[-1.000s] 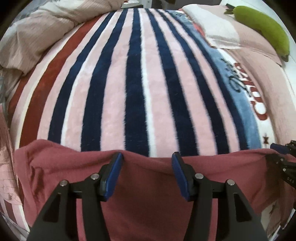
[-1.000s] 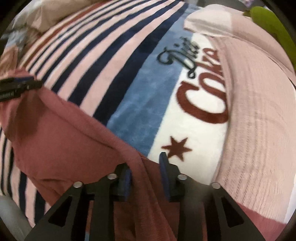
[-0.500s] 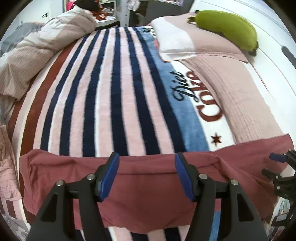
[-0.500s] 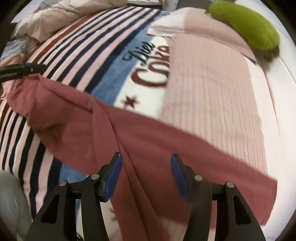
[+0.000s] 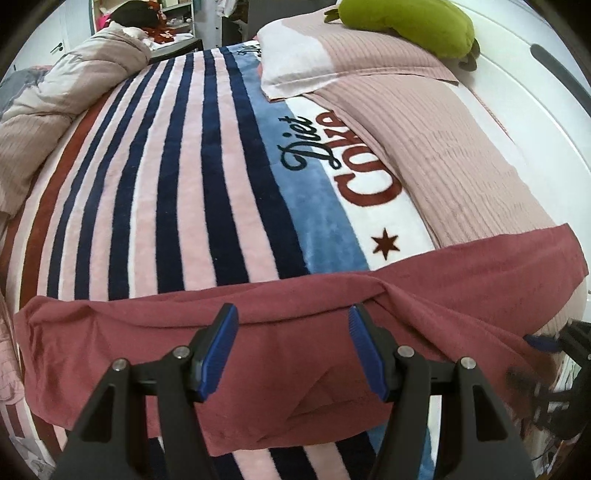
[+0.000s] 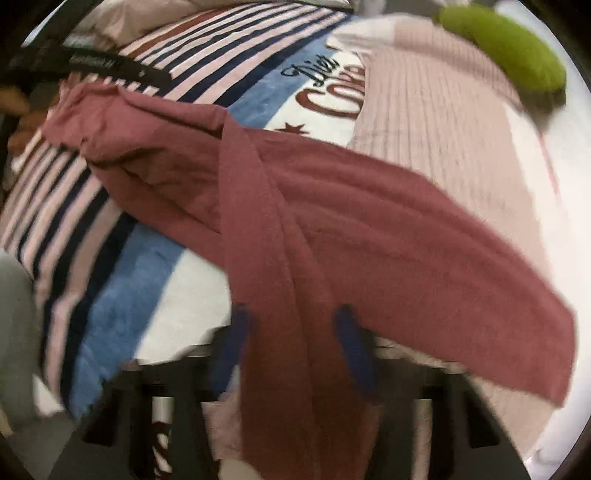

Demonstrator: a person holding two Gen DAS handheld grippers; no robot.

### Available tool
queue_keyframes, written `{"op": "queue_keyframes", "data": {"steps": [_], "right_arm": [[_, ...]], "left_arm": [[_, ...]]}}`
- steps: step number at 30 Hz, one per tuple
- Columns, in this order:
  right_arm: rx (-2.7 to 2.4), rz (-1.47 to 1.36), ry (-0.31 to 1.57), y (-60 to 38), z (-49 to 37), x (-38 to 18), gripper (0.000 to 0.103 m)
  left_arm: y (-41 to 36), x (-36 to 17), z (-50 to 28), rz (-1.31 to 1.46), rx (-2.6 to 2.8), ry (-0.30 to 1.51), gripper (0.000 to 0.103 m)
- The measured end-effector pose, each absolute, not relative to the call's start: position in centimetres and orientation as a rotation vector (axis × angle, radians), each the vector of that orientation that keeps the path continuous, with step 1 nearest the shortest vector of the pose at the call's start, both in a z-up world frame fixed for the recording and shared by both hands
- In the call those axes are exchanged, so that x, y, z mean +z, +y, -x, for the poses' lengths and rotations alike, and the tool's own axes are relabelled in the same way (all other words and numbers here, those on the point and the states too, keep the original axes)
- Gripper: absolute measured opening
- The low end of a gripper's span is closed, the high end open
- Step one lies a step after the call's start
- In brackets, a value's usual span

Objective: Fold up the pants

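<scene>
Along the bed's [image 5: 229, 155] near edge the pants [image 5: 280, 354] lie spread; left gripper [image 5: 291, 347] released above them, right gripper [image 6: 291, 347] blurred, fingers apart astride one leg.

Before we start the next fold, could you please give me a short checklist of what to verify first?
1. Left gripper holding the pants: not ok. Its fingers stand open over the cloth and pinch nothing.
2. Right gripper closed on the pants: not ok. Its fingers stand apart with a pant leg between them, though the view is blurred.
3. Pants lying flat: not ok. One leg crosses over the other, and the cloth is wrinkled.
4. Room on the striped blanket beyond the pants: ok.
5. Green plush out of the way: ok. It lies far off by the pillow.
</scene>
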State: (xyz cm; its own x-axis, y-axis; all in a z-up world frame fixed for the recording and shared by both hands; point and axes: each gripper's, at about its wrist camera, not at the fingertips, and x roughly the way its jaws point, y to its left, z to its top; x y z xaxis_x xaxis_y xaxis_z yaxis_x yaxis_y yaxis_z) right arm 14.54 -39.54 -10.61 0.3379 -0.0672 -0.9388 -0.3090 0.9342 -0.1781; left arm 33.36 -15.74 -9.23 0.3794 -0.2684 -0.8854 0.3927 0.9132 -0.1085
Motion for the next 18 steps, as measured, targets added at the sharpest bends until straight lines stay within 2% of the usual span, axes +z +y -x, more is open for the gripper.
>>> {"op": "queue_keyframes", "data": {"steps": [9,10,11,12,18], "right_arm": [[0.216,0.221,1.233,-41.6,-14.2,-8.4,0.006],[0.249,0.188,1.256,-41.6,-14.1,-8.6,0.008],[0.258,0.187,1.267,-41.4,-14.2,-8.9,0.017],[0.252,0.209,1.270,-41.1,-14.0,-9.2,0.019],[0.254,0.287,1.194,-39.8,-12.7,-8.6,0.019]], "left_arm": [[-16.8,-8.4,-33.4,-0.136,-0.447,1.081,0.058],[-16.9,-8.4,-33.4,-0.138,-0.450,1.078,0.058],[-17.0,-8.4,-33.4,-0.140,-0.455,1.077,0.058],[-17.1,-8.4,-33.3,-0.138,-0.463,1.077,0.058],[-17.1,-8.4,-32.8,-0.152,-0.475,1.077,0.058]]}}
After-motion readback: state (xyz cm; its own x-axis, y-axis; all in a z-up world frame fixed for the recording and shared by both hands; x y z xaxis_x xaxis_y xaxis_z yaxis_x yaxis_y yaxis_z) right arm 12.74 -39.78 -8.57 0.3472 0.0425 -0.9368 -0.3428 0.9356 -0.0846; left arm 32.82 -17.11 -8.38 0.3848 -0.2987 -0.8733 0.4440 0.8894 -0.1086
